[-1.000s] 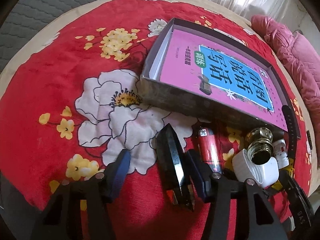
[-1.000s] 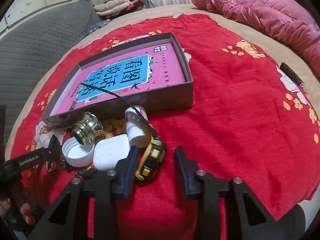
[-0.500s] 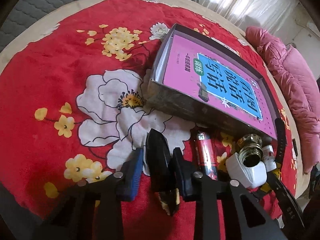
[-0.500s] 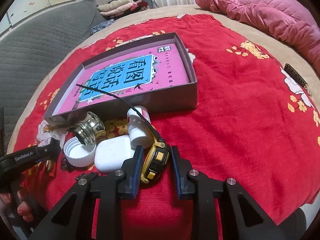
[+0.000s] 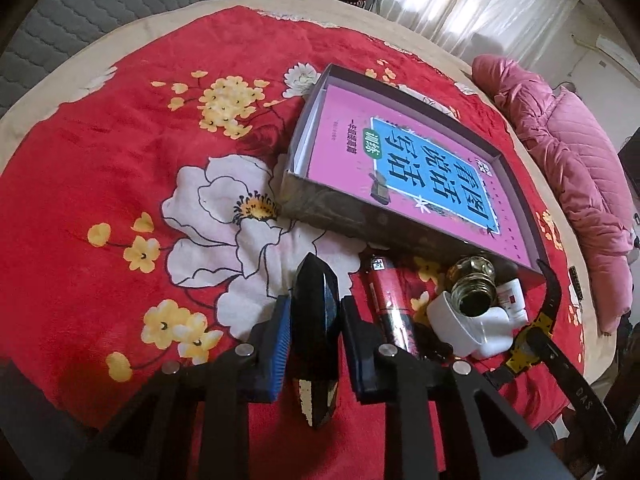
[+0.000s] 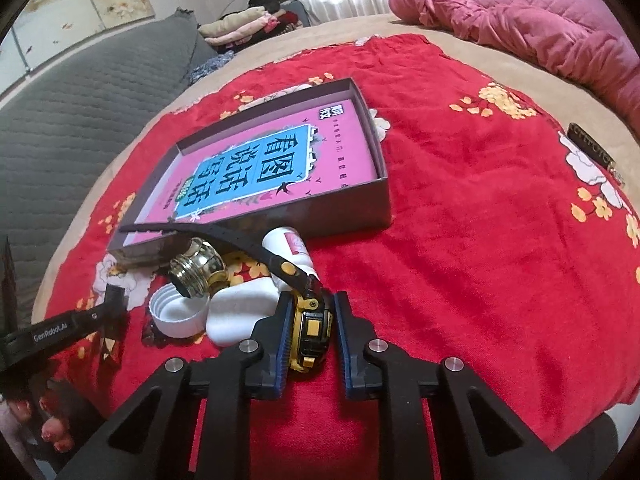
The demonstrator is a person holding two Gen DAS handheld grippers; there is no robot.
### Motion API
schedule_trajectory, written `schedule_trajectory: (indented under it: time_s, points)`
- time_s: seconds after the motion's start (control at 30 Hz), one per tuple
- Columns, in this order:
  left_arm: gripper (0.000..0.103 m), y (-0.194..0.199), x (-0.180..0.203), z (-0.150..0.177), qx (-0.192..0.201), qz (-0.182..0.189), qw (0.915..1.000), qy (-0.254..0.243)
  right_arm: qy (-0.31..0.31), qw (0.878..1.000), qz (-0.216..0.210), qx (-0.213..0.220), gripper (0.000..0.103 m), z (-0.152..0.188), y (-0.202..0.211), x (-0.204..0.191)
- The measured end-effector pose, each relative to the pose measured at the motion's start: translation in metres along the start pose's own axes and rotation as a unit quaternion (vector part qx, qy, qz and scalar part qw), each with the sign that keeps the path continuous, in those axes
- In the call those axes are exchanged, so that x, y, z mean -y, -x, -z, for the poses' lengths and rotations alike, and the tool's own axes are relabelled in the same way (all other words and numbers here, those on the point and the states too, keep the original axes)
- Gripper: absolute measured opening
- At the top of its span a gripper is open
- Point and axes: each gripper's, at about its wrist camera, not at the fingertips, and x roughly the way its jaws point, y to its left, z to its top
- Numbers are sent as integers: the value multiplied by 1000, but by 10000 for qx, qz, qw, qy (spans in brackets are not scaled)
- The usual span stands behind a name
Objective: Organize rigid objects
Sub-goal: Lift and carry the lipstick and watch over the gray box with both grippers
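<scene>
My left gripper [image 5: 314, 312] is shut on a black faceted crystal-shaped object [image 5: 314, 320] lying on the red floral blanket. My right gripper [image 6: 310, 312] is shut on the yellow-and-black watch [image 6: 310, 330]; its black strap [image 6: 224, 236] runs up over the box edge. Between the grippers lie a red battery [image 5: 390, 300], a brass-necked glass bottle [image 6: 196, 266], a white cap [image 6: 178, 312], a white case [image 6: 240, 308] and a small white bottle [image 6: 290, 246]. The shallow dark box [image 6: 384, 196] with a pink-and-blue book [image 6: 260, 168] inside sits just beyond them.
A red floral blanket [image 6: 480, 220] covers the bed. A pink quilt [image 6: 540, 12] lies at the far right. A dark narrow object [image 6: 592, 148] lies near the blanket's right edge. Folded clothes [image 6: 248, 24] sit at the back, beside a grey quilted surface [image 6: 80, 92].
Both grippers went from open to shut: the left closed on the black crystal-shaped object, the right moved left and closed on the yellow watch.
</scene>
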Motion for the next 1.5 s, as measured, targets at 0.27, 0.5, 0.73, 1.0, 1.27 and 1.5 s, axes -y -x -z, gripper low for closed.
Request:
schedule_trajectory:
  time_s: [0.27, 0.5, 0.73, 1.0, 1.27, 1.5]
  points:
    - [25, 16, 1, 1, 173, 31, 9998, -63, -55, 9999, 10, 143, 18, -3, 9, 4]
    - [25, 28, -3, -4, 343, 0, 9994, -60, 138, 9995, -25, 276, 18, -5, 15, -3]
    - [25, 40, 7, -8, 601, 163, 9978, -241, 104, 9988, -212, 435, 18, -8, 22, -5]
    - [25, 42, 17, -8, 727, 305, 9961, -402, -39, 9977, -381, 555, 18, -12, 29, -3]
    - [25, 41, 27, -17, 909, 475, 9933, -524, -278, 9961, -410, 737, 18, -25, 42, 0]
    - [25, 32, 35, -28, 894, 621, 9921, -617, -493, 9942, -317, 900, 18, -42, 52, 2]
